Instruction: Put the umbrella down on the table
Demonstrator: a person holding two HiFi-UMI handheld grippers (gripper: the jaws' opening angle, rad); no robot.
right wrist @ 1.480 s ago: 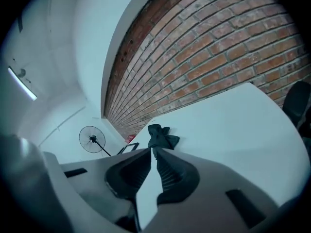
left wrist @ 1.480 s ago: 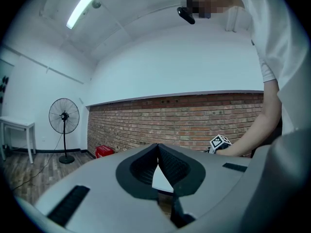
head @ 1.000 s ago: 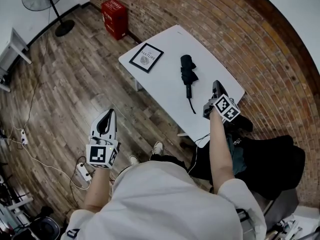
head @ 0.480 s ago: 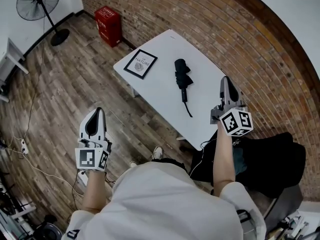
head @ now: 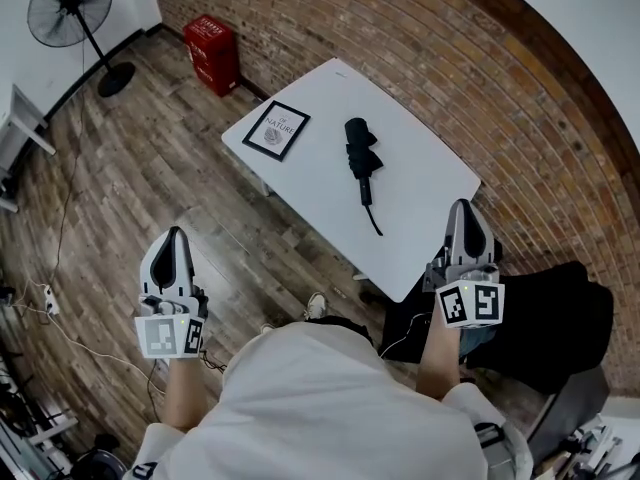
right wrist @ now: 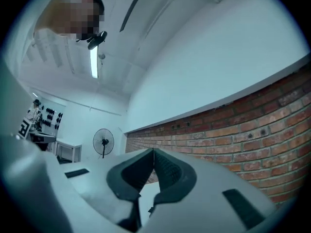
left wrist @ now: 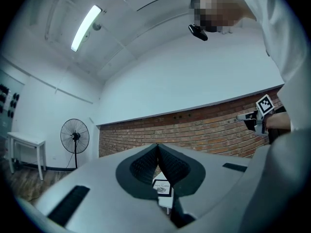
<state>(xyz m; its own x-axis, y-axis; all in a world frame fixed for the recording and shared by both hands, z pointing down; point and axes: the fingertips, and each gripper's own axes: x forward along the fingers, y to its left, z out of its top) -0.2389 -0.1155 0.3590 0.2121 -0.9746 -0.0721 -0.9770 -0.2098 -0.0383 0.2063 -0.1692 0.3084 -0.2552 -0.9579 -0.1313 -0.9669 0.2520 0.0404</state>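
- The umbrella [head: 360,163] lies folded and black on the white table [head: 430,193], near the middle of the head view, with its thin strap trailing toward the lower right.
- Neither gripper touches it; it rests on the tabletop alone.
- The right gripper [head: 466,210] hangs at the lower right of the head view, by the table's near right corner. The umbrella lies up and to the left of its fingertips, well apart from them.
- In the right gripper view its two jaws are pressed tight together with nothing between them, and only brick wall [right wrist: 252,125] shows past the tips.
- The left gripper [head: 173,236] is at the lower left of the head view, over the wood floor [head: 120,188] and clear of the table. The umbrella is far off to its upper right.
- In the left gripper view its jaws are also clenched tip to tip, holding nothing. A book [left wrist: 162,187] on the table shows small through the gap below the pads.
- In the head view that book sits just left of the umbrella, not touching it.
- A fan [head: 68,8] and a red box [head: 212,53] stand at the upper left, by the wall.
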